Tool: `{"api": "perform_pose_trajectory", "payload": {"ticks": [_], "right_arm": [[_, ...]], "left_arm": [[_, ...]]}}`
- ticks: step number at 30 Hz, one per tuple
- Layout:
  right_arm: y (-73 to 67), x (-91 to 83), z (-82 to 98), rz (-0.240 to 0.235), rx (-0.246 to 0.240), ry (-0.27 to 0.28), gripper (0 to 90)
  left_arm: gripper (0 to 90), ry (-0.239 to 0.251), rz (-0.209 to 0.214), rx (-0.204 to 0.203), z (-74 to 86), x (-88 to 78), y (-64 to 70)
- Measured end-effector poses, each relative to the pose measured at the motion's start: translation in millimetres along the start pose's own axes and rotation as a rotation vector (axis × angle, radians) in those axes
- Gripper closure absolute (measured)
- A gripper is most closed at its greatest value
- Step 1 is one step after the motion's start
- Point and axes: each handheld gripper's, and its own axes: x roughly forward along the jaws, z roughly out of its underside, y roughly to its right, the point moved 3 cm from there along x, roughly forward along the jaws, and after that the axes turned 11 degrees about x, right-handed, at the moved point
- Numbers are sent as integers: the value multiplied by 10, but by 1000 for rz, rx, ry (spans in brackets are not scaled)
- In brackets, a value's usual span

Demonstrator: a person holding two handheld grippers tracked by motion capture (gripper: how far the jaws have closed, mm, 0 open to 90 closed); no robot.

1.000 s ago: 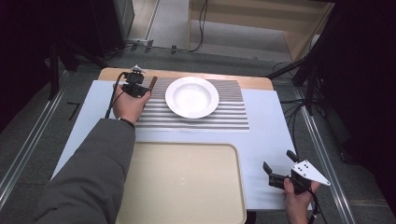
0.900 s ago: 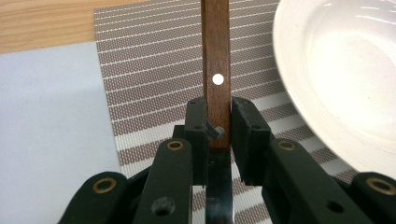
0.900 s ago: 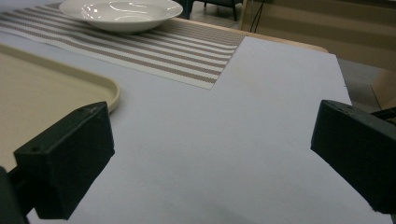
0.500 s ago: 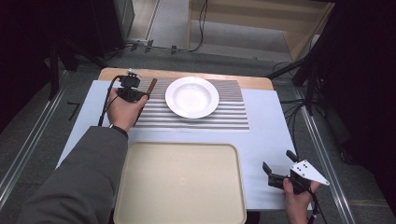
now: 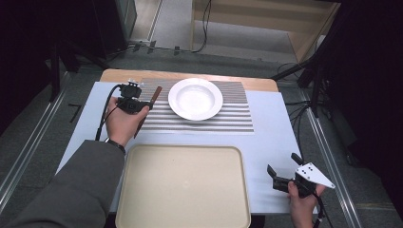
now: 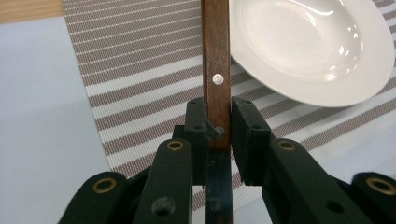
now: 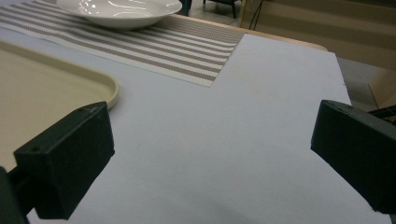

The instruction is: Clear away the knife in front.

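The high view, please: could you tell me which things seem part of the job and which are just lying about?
In use, judging by the grip:
left tool
wooden handle, clamped
white plate
striped placemat

Idle, it seems:
beige tray
right tool, open

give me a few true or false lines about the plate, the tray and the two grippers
1. The left gripper is shut on a wooden handle. True.
2. The white plate sits on the tray. False: it rests on the striped mat; the tray holds nothing.
3. The right gripper is open and holds nothing. True.
4. The right gripper hovers over the plate. False: it is at the table's near right corner, far from the plate.
5. The plate has food in it. False: it is bare.
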Motion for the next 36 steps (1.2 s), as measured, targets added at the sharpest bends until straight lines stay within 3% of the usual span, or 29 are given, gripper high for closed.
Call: {"api": "perform_pose_trajectory", "payload": {"ticks": [10, 14, 15, 25, 36], "right_arm": [[-1, -1, 1, 1, -2, -1, 0], [-1, -1, 1, 1, -1, -2, 0], [-3, 0, 2, 1, -1, -3, 0], [-5, 1, 2, 1, -4, -5, 0], [-7, 4, 2, 1, -9, -5, 0]], "left_arm": [[763, 17, 30, -5, 190, -140, 98], [763, 23, 78, -28, 296, -201, 147], [763, 18, 74, -9, 354, -219, 189], [763, 11, 100, 16, 584, -294, 364], [763, 23, 142, 14, 828, -400, 525]]}}
